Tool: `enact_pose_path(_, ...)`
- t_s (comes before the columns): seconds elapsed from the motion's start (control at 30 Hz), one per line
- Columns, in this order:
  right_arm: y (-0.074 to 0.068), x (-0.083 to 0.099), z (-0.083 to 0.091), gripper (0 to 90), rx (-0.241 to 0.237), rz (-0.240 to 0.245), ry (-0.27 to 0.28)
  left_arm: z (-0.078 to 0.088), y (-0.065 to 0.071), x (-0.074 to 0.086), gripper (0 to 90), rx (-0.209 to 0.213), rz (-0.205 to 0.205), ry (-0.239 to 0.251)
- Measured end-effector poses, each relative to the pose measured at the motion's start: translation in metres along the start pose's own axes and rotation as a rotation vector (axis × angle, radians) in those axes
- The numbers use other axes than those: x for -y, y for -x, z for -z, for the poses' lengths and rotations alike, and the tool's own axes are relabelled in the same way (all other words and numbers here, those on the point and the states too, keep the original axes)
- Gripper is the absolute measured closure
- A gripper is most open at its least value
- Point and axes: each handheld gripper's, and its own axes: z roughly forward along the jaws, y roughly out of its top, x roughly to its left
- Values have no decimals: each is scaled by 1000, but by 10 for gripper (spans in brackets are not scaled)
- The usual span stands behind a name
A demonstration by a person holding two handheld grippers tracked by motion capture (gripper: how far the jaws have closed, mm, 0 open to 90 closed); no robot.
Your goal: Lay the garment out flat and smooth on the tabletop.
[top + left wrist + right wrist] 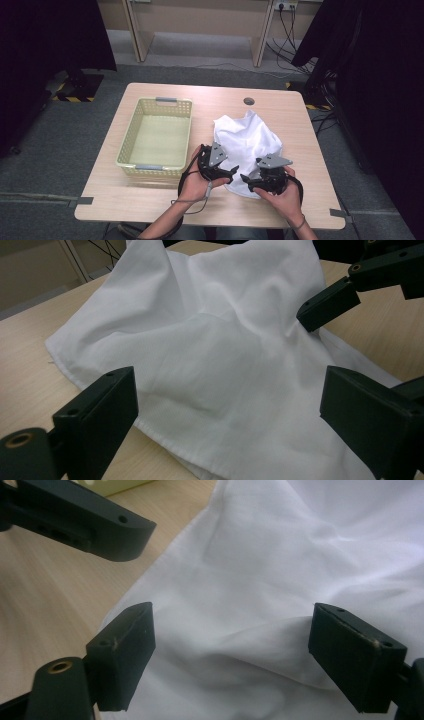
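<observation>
The white cloth (247,147) lies in a loose, rumpled heap on the right half of the table (150,200), just right of the yellow basket (131,140), which stands empty and apart from it. Its near edge lies between the two grippers. The left gripper (231,172) stands at the cloth's near left edge with its jaws wide apart; in the left gripper view the hemmed edge of the cloth (165,440) runs between them, the pads clear of it. The right gripper (246,180) stands at the near right part with its jaws likewise wide, a raised fold of fabric (250,630) lying between the pads but not pinched. Neither gripper holds anything. The material is judged thin, light and entirely limp: it drapes in soft ridges, keeps no shape of its own, and will sag and trail from any single point of hold. Breakage is no concern; slipping from a shallow pinch is, as is gathering several layers at once from the heap. The soundest holds are judged to be the hemmed edge or a corner, where the fabric is doubled and firmer, one gripper on each side, well apart, so that the cloth hangs spread rather than bunched. The raised fold offers an easier pinch but less control.
</observation>
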Motion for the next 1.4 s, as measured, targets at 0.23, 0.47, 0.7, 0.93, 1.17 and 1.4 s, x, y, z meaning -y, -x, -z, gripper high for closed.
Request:
enact_pose_path(0.23, 0, 1, -13, 252, 18, 21, -57, 2, -2, 1, 81, -6, 3, 0)
enact_pose_path(0.47, -4, 7, -27, 351, 44, 55, -130, 3, -4, 1, 83, -9, 4, 0)
enact_pose_path(0.7, -2, 6, -28, 552, 17, 45, -132, 5, -5, 2, 86, -15, 6, 4)
enact_pose_path(0.93, 0, 4, -30, 800, 11, 24, -153, 4, -5, 2, 87, -14, 3, 0)
enact_pose_path(1.17, 1, 0, -31, 852, 13, 12, -176, 4, -4, 2, 90, -12, -3, 2)
enact_pose_path(1.4, 9, -4, -21, 860, -12, -46, -120, 5, -4, 2, 90, -15, -7, 10)
